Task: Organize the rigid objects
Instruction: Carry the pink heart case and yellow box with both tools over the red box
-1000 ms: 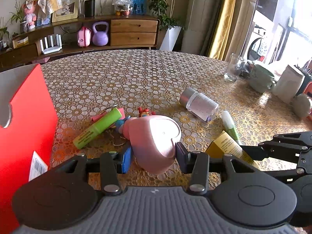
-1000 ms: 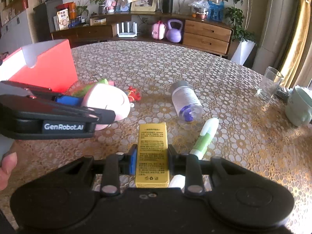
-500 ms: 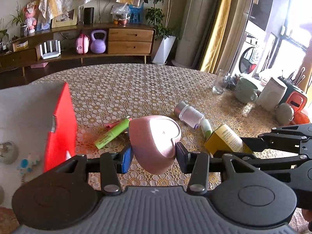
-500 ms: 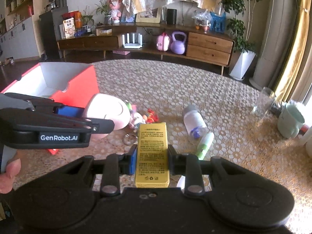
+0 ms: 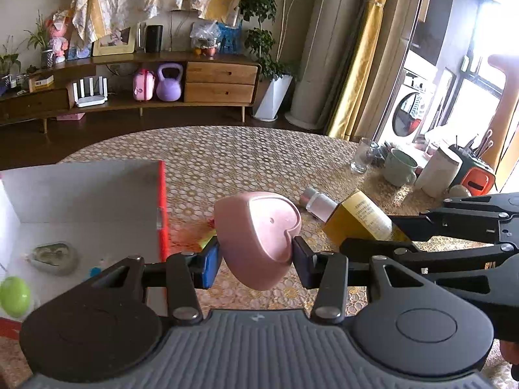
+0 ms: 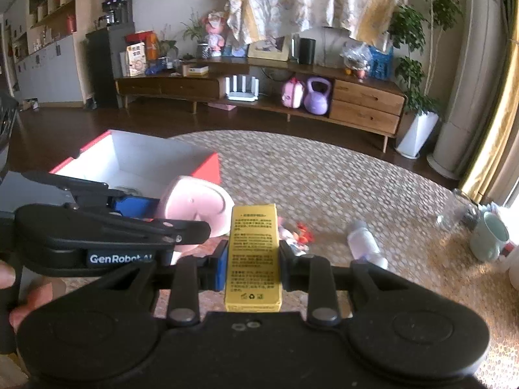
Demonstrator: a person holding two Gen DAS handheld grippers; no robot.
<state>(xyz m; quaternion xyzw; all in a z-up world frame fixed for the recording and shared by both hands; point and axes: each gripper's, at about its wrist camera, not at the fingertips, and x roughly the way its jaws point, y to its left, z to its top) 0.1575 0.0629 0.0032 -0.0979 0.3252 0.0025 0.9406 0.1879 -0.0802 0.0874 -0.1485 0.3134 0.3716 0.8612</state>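
one tongs [image 6: 191, 227] reads "genrobot.ai" in white.

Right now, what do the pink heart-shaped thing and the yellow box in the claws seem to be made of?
Pink heart-shaped case: probably hard plastic, smooth with a soft sheen; its rim looks moulded. Yellow box: likely printed cardboard, matte, with sharp folded edges and small dark print on its face.

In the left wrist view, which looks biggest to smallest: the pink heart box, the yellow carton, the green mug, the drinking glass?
1. pink heart box, though it sits closest to the camera
2. yellow carton
3. green mug
4. drinking glass

Mug and glass stand farthest off, so their true sizes are unsure.
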